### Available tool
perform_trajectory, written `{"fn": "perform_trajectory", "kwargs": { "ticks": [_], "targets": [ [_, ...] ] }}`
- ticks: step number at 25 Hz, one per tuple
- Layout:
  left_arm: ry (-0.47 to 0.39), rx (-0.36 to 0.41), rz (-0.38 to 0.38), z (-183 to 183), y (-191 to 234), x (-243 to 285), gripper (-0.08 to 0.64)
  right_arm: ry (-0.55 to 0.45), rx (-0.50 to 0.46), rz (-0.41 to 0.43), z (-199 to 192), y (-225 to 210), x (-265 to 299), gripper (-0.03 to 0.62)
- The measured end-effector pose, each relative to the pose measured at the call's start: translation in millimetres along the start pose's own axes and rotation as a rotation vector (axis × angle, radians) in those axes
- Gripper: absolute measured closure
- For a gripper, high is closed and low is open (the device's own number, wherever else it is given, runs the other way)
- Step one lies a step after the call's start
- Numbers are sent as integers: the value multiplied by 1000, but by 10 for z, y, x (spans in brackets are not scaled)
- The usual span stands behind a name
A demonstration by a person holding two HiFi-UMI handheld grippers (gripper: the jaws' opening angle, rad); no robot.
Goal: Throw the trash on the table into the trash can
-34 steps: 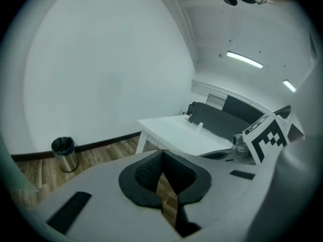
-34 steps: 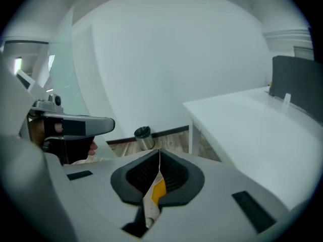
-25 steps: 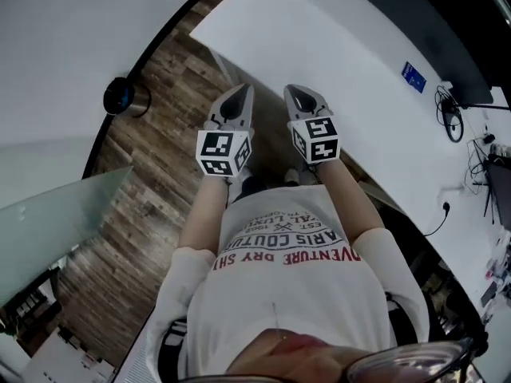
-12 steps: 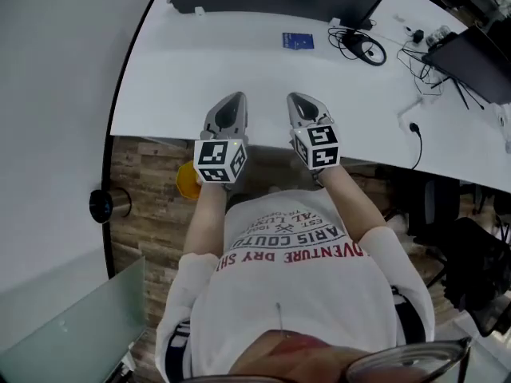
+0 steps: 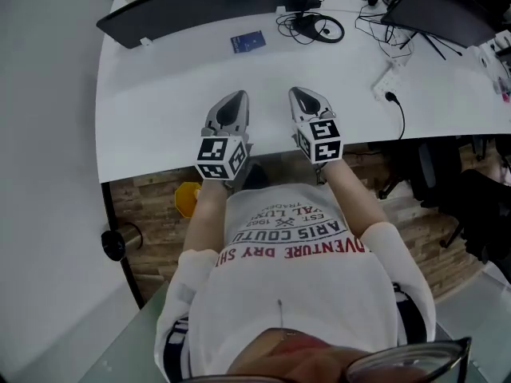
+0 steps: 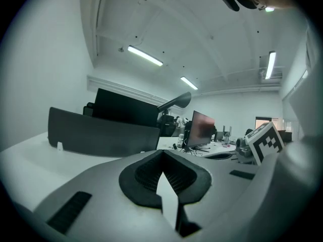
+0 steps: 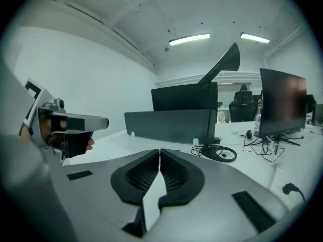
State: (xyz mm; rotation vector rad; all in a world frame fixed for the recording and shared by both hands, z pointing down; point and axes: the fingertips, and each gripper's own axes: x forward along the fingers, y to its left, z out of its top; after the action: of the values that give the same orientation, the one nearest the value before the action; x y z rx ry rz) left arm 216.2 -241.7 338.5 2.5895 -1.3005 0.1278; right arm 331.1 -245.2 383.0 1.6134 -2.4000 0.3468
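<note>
Well, two grippers: left gripper (image 5: pixel 239 95) and right gripper (image 5: pixel 296 92), both claws pressed together and empty above the white table (image 5: pixel 160 118). One blue card (image 5: pixel 247 41) lies well beyond them. The shirt (image 5: pixel 291 254) reads "VENTURE DRY".

On the left gripper (image 6: pixel 162 154) the fingers (image 6: pixel 144 178) are closed tip to tip with nothing between them. White table (image 6: pixel 30 158) runs away past the fingertips. A dark divider panel (image 6: pixel 101 134) stands on it, beyond and left of the fingers. A monitor (image 6: pixel 203 127) is beyond, just right of the tips. The right gripper's marker cube (image 6: pixel 266 141) is far right of the fingers. Ceiling strip lights (image 6: pixel 145 56) are above.
</note>
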Motion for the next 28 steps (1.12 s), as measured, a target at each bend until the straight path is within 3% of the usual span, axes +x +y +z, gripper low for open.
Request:
{"fn": "perform_trajectory", "kwargs": {
  "ticks": [8, 13, 20, 24, 28],
  "targets": [
    [-4, 56, -90, 141, 156, 347, 537, -6, 47, -89, 161, -168, 264, 563],
    [-9, -17, -66, 188, 563, 453, 537, 13, 74, -118, 165, -128, 558, 563],
    [7, -9, -63, 181, 1161, 567, 537, 72, 101, -133, 106, 21, 1033, 563],
    [16, 38, -66, 132, 1396, 663, 537, 129, 109, -148, 20, 24, 1314, 563],
    [38, -27, -51, -12, 1641, 812, 537, 182, 112, -155, -102, -67, 1648, 561]
  ]
}}
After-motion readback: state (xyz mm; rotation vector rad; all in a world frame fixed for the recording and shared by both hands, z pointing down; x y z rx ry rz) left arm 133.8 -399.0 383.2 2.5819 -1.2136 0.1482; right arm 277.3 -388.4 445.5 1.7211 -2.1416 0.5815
